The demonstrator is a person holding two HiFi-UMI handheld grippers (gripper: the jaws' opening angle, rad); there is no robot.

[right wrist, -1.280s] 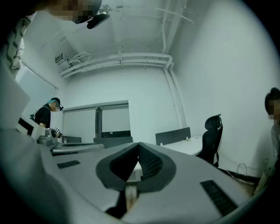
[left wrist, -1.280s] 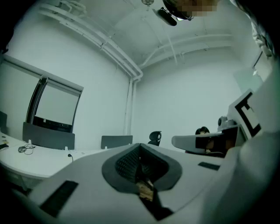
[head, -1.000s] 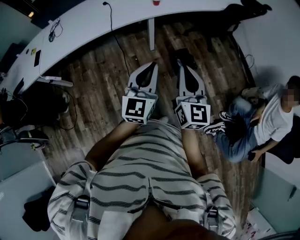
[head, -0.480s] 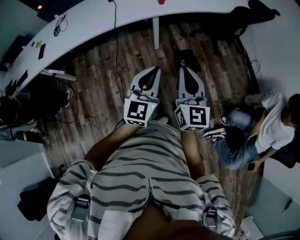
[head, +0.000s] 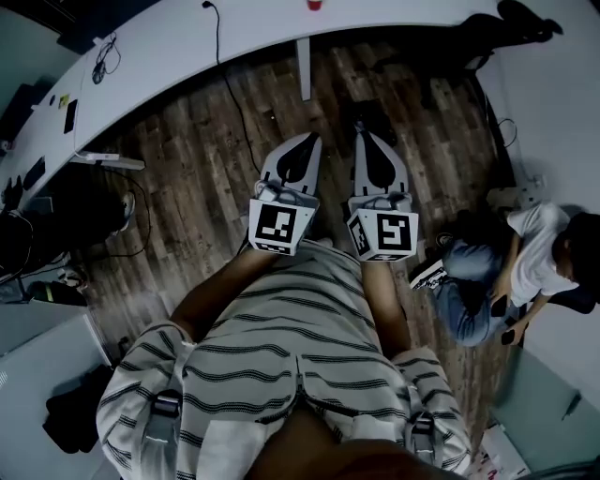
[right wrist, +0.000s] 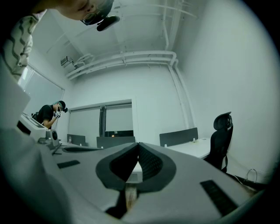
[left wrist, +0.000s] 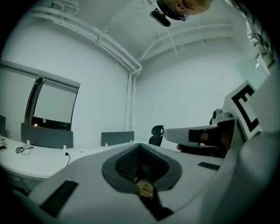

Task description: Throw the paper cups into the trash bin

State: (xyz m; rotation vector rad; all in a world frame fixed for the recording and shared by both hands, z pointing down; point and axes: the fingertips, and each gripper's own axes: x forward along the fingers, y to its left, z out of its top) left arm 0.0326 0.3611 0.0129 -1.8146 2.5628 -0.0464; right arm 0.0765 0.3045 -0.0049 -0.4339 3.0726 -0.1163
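paper cup (head: pixel 313 4): a small red thing on the far edge of the white surface, at the top of the head view; too small to be sure it is a cup. it is well apart from both tools.
left hand-held gripper (head: pixel 311 138): held level over the floor, jaws pressed together, nothing between them.
right hand-held gripper (head: pixel 358 128): just beside the left one and parallel to it, jaws pressed together, nothing pinched.
surface (head: pixel 169 47): a long white curved desk across the far side. a black cable (head: pixel 221 42) trails off its near edge, and small dark items lie towards its left end.
desk leg (head: pixel 303 67): white, under the middle of the surface.
floor (head: pixel 197 159): dark wood planks, with cables trailing at the left.
seated person (head: pixel 525 272): at the right, in a white top and jeans, near the wall.
room: white walls and ceiling pipes (right wrist: pixel 127 59), blinded windows (right wrist: pixel 105 122), grey desk dividers (right wrist: pixel 178 136), a black office chair (right wrist: pixel 221 135) at the right.
second person (right wrist: pixel 48 113): far left in the right gripper view.
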